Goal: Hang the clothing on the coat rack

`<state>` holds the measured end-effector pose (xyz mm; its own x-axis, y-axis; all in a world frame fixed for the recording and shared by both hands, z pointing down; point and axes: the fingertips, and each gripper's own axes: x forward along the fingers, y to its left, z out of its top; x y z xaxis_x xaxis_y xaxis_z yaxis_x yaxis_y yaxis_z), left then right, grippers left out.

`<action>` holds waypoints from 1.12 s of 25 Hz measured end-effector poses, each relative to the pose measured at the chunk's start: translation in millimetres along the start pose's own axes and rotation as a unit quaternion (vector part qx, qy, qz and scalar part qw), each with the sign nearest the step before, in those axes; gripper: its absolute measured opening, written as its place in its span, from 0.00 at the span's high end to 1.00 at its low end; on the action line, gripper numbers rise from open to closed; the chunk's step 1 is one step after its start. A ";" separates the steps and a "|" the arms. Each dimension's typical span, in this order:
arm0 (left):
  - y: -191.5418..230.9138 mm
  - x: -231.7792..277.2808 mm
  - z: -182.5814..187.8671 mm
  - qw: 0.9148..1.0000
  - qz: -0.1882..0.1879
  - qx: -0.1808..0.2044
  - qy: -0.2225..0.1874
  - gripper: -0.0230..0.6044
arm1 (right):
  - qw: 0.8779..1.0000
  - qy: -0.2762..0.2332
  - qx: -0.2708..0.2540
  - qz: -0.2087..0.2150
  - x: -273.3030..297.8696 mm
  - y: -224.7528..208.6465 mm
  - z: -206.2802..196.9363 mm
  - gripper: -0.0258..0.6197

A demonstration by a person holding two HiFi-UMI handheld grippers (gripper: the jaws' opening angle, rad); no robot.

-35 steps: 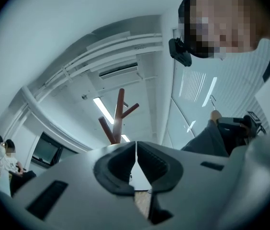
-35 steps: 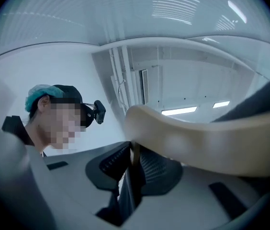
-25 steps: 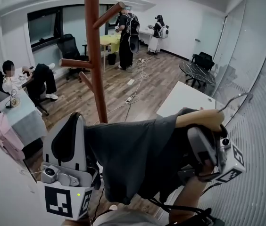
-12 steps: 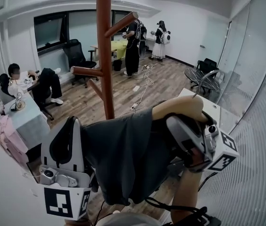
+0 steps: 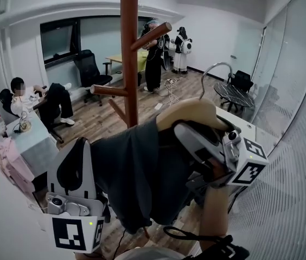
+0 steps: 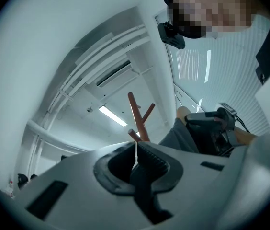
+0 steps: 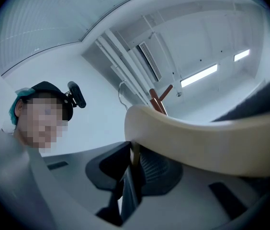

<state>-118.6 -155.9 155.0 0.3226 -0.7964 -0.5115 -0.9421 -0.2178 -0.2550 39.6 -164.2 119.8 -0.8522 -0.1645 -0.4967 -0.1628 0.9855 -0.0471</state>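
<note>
A brown wooden coat rack (image 5: 129,64) with angled pegs stands just beyond my hands. A dark grey garment (image 5: 136,172) hangs on a pale wooden hanger (image 5: 188,112) whose metal hook (image 5: 214,72) points up, to the right of the pole. My right gripper (image 5: 196,142) is shut on the hanger's right side; in the right gripper view the hanger (image 7: 197,138) crosses that gripper (image 7: 134,159), with the rack (image 7: 158,102) behind. My left gripper (image 5: 80,158) points up beside the garment's left edge, shut with nothing in it (image 6: 136,162). The left gripper view shows the rack (image 6: 137,119) and the garment (image 6: 180,135).
A white table (image 5: 242,124) stands below right, by a glass wall (image 5: 294,118). A person sits at far left (image 5: 28,96) beside a cloth-covered table (image 5: 33,142). Two people (image 5: 154,53) stand at the back. Office chairs (image 5: 90,69) and floor cables (image 5: 166,91) lie behind the rack.
The hanger with the garment has risen and moved left, toward the rack's pole, carried by my right gripper. The left gripper has stayed at the lower left.
</note>
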 end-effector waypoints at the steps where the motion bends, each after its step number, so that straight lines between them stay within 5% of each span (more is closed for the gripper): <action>1: 2.2 -0.3 -0.4 1.000 0.001 0.002 0.000 0.92 | 1.000 0.004 0.002 0.003 4.2 -2.3 -1.5 0.84; 20: 52.9 4.2 -1.9 0.999 0.028 0.016 0.017 0.92 | 0.997 0.069 0.023 0.028 90.5 -35.9 -3.2 0.84; 28: 40.4 -0.2 -2.8 0.999 0.024 0.021 0.009 0.92 | 0.996 0.078 0.035 0.038 89.7 -40.6 -7.0 0.84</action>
<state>-157.0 -166.1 147.0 0.2748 -0.8159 -0.5087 -0.9516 -0.1550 -0.2655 -33.7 -219.3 83.2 -0.9282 -0.0891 -0.3613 -0.0655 0.9949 -0.0771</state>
